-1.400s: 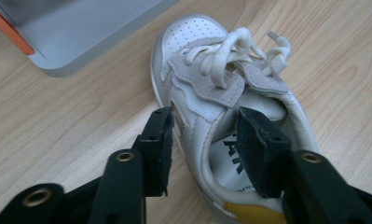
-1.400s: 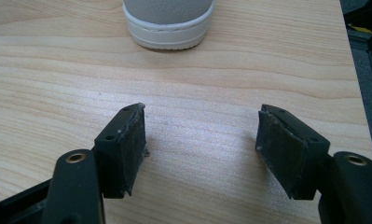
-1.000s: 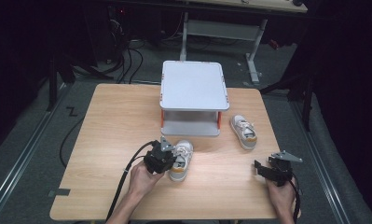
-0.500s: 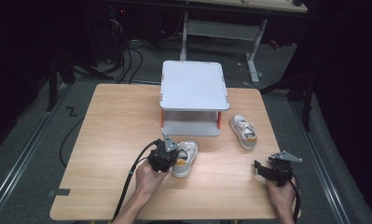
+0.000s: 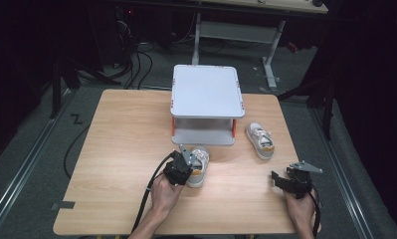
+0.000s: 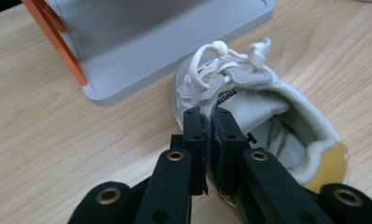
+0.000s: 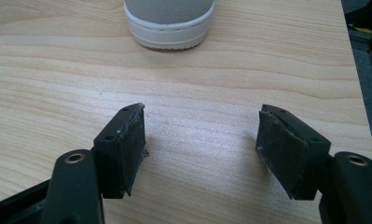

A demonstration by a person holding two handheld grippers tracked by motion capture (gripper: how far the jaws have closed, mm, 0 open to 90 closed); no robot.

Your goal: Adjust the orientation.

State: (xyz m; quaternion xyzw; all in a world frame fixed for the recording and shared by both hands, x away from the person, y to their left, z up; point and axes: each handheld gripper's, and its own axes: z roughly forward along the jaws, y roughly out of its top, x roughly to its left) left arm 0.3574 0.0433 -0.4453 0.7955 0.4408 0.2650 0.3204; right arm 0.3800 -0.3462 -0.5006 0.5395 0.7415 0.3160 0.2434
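The left gripper (image 6: 207, 133) has its jaws clenched on the side wall of a white shoe (image 6: 263, 116), pinching the collar beside the tongue. That shoe (image 5: 198, 167) lies near the middle of the worktop (image 5: 121, 149), toward its near edge, its toe just in front of a grey rack (image 5: 206, 107). The right gripper (image 7: 200, 149) rests released near the near right corner, nothing between its jaws. A second shoe (image 5: 259, 140) sits beside the rack's right side.
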